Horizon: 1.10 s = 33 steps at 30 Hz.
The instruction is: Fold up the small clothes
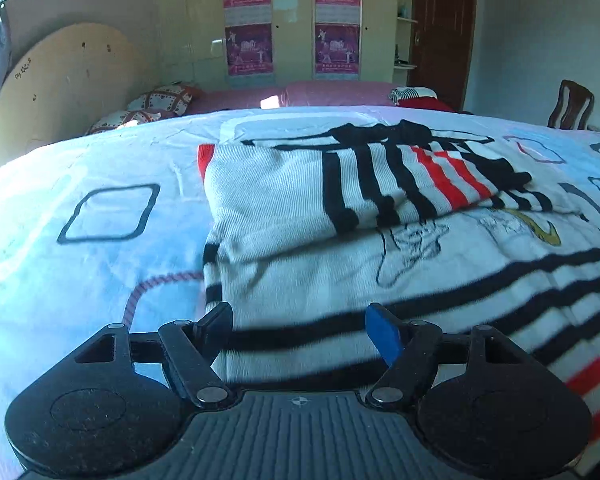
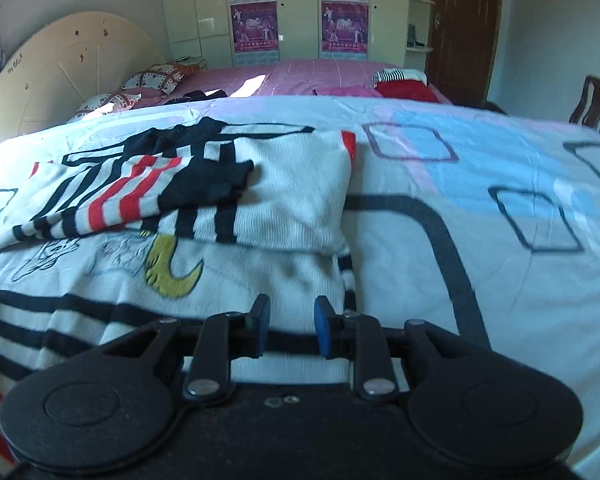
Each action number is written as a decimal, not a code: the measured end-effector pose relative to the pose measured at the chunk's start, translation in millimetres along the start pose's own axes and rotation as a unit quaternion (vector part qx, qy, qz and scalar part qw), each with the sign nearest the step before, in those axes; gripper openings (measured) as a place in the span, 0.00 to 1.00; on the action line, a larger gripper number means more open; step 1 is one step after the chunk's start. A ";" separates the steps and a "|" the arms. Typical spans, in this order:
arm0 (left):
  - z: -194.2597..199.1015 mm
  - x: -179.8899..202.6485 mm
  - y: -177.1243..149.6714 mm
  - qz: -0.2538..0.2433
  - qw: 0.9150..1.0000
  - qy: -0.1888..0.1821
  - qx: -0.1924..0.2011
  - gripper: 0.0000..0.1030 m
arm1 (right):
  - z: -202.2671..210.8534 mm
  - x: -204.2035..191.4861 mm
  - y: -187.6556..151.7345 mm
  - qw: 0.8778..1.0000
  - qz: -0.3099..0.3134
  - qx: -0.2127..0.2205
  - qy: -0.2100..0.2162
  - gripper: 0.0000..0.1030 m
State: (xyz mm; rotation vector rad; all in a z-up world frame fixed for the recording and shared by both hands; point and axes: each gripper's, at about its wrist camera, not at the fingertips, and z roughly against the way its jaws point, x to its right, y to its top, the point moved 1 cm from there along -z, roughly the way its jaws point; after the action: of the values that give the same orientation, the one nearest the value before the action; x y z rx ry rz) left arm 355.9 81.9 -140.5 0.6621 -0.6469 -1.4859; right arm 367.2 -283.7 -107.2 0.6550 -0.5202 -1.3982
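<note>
Lying partly folded on the bedsheet (image 2: 500, 240), striped sweater (image 1: 300, 200), left tongs (image 1: 300, 332) apart, right tongs (image 2: 288, 328) apart, gripping nothing

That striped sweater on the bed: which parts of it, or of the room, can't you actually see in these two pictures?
- Striped sweater: near hem hidden behind the left tongs in the left view; motion blur smears its lower stripes.
- Same sweater, right view: its left side is cut off by the picture edge; the right tongs cover the nearest part.
- Wardrobe posters: text too small to read.
- Drawing on the sweater: partly under the folded sleeves.
</note>
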 end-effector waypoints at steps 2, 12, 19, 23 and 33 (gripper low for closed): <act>24.2 -6.7 -24.0 0.011 1.000 -0.006 -0.001 0.71 | 20.4 10.1 -24.0 1.000 -0.026 -0.002 0.008 0.23; 102.2 -28.5 -101.7 0.113 0.990 -0.082 -0.034 0.71 | 96.6 50.2 -115.4 0.984 -0.168 -0.013 0.058 0.26; 101.9 -31.3 -126.0 0.208 0.960 -0.175 -0.061 0.54 | 110.1 64.6 -148.4 0.959 -0.250 -0.019 0.136 0.31; 103.3 -30.9 -136.4 0.240 0.951 -0.186 -0.058 0.52 | 111.9 66.2 -154.0 0.953 -0.261 -0.021 0.149 0.31; 104.1 -36.5 -158.7 0.319 0.920 -0.220 -0.062 0.35 | 119.4 56.8 -176.2 0.937 -0.279 -0.038 0.206 0.28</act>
State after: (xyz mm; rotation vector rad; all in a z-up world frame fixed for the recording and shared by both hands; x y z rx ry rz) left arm 172.7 121.0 -187.8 -0.0131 -0.9915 -1.0401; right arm 165.0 -362.1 -145.6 1.0542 0.0695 -1.7332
